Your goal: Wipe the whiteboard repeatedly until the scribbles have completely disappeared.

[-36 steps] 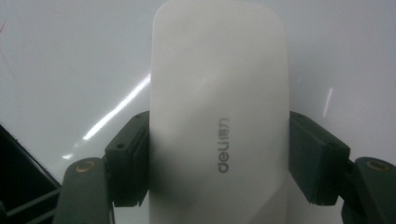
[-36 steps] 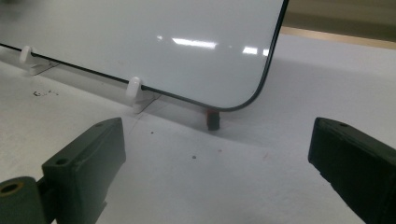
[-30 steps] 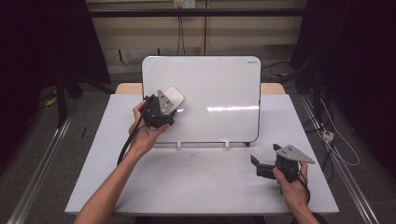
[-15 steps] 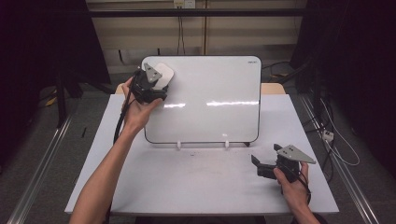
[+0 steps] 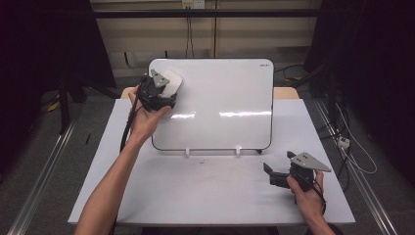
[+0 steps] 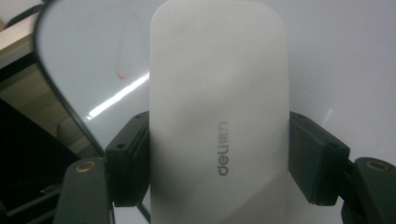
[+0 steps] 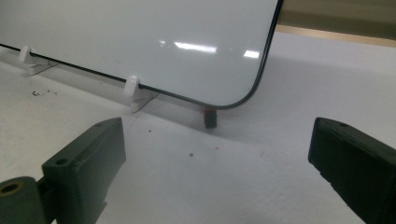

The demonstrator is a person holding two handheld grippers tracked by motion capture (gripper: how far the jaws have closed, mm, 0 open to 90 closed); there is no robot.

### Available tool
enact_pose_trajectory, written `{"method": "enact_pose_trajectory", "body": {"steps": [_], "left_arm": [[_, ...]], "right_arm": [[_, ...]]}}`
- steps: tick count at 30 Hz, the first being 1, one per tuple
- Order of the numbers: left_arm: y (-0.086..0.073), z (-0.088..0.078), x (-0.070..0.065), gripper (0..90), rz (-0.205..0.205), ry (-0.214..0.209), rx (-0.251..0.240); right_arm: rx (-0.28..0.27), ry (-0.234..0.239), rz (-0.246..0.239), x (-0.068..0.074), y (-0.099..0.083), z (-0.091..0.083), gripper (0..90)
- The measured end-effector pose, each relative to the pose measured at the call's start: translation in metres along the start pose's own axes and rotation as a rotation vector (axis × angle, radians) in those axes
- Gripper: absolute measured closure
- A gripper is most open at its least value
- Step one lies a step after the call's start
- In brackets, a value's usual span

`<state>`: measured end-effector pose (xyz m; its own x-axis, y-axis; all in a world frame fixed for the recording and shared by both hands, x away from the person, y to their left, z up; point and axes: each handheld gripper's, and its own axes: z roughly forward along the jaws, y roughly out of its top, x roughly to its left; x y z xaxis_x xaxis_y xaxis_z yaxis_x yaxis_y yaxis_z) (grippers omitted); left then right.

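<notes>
Since a second ago your left gripper [image 5: 169, 90] has carried the white eraser [image 5: 172, 81] from mid-left of the whiteboard [image 5: 220, 105] up to its 10 o'clock corner, while your right gripper [image 5: 268, 172] hasn't budged down at 5 o'clock on the table [image 5: 195, 191].

Left jaws are clamped on the eraser's sides. The left gripper view shows it flat against the board with a faint red smear [image 6: 122, 58] just beyond it, near the rim. Right jaws stand wide apart with nothing between them.

What I'd watch: you're right at the rounded corner, so one more stroke toward 10 or 11 o'clock probably slides the eraser off the edge. Also, the board just leans in two small white clips [image 7: 132, 88], so pushing hard up top could tip it back or skid it. There's a small red-and-black bit [image 7: 210, 116] lying under the board's lower right corner too.

Plenty of room toward 3 o'clock across the board, and the table in front is bare if you want your right gripper to brace it.
</notes>
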<state>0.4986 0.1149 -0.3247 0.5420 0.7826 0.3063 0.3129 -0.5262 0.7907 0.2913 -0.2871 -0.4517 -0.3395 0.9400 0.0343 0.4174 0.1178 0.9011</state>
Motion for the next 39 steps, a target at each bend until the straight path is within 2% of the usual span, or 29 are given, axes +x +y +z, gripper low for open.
{"method": "enact_pose_trajectory", "body": {"steps": [2,4,7,10,13,14,16,18,20,22,26,29,30,33,35,36,38,39], "left_arm": [[-0.01,-0.002,-0.012,30.5,0.031,-0.022,0.007],[-0.016,-0.002,-0.016,30.4,0.039,-0.027,0.003],[-0.018,-0.003,-0.017,30.4,0.034,-0.025,-0.013],[-0.015,-0.002,-0.015,30.4,0.034,-0.033,-0.001],[-0.007,-0.002,-0.007,30.4,0.004,-0.023,-0.012],[-0.007,-0.002,-0.007,30.4,0.004,-0.023,-0.012],[0.002,-0.002,0.003,30.5,-0.001,-0.011,0.0],[0.005,-0.002,0.007,30.5,-0.006,-0.001,0.002],[0.01,-0.002,0.014,30.6,-0.034,-0.002,-0.001],[0.02,-0.004,0.024,30.8,-0.027,0.049,0.001],[0.024,-0.006,0.035,31.0,-0.036,0.07,0.0],[0.025,-0.004,0.037,31.0,-0.014,0.086,-0.01],[0.025,-0.003,0.035,31.0,-0.02,0.095,-0.023],[0.026,-0.003,0.034,31.0,-0.003,0.106,-0.021],[0.027,-0.003,0.033,31.1,0.003,0.109,-0.008],[0.027,-0.003,0.033,31.1,0.001,0.098,-0.003],[0.028,-0.002,0.03,31.1,0.019,0.101,0.009],[0.027,-0.001,0.026,31.1,0.044,0.088,0.026]], "right_arm": [[-0.003,0.0,-0.001,0.001,0.001,0.0,4.0],[-0.004,0.0,-0.004,0.001,0.001,0.0,3.9],[-0.001,-0.003,-0.002,0.001,0.001,0.001,3.9],[-0.002,-0.001,-0.003,0.001,0.001,0.001,4.0],[0.001,-0.003,-0.002,0.001,0.001,0.001,3.9],[0.001,-0.002,-0.001,0.001,0.001,0.001,3.9],[0.002,-0.002,-0.002,0.001,0.001,0.001,3.9],[0.0,0.0,0.0,0.0,0.0,0.0,3.9],[-0.001,-0.001,0.0,0.0,0.0,0.0,3.9],[-0.001,-0.001,0.002,-0.001,0.0,0.0,3.9],[-0.002,-0.002,0.003,-0.001,0.0,-0.001,3.9],[-0.001,-0.004,0.005,-0.002,-0.001,-0.001,3.9],[0.0,-0.003,0.005,-0.002,0.0,0.0,3.9],[0.001,-0.002,0.005,-0.001,0.0,0.0,3.9],[0.001,-0.005,0.003,-0.001,0.0,0.0,3.9],[0.002,-0.005,0.001,0.0,0.0,0.001,3.9],[0.003,-0.003,-0.002,0.0,0.001,0.002,4.0],[0.004,-0.004,0.0,0.001,0.001,0.002,3.9]]}}
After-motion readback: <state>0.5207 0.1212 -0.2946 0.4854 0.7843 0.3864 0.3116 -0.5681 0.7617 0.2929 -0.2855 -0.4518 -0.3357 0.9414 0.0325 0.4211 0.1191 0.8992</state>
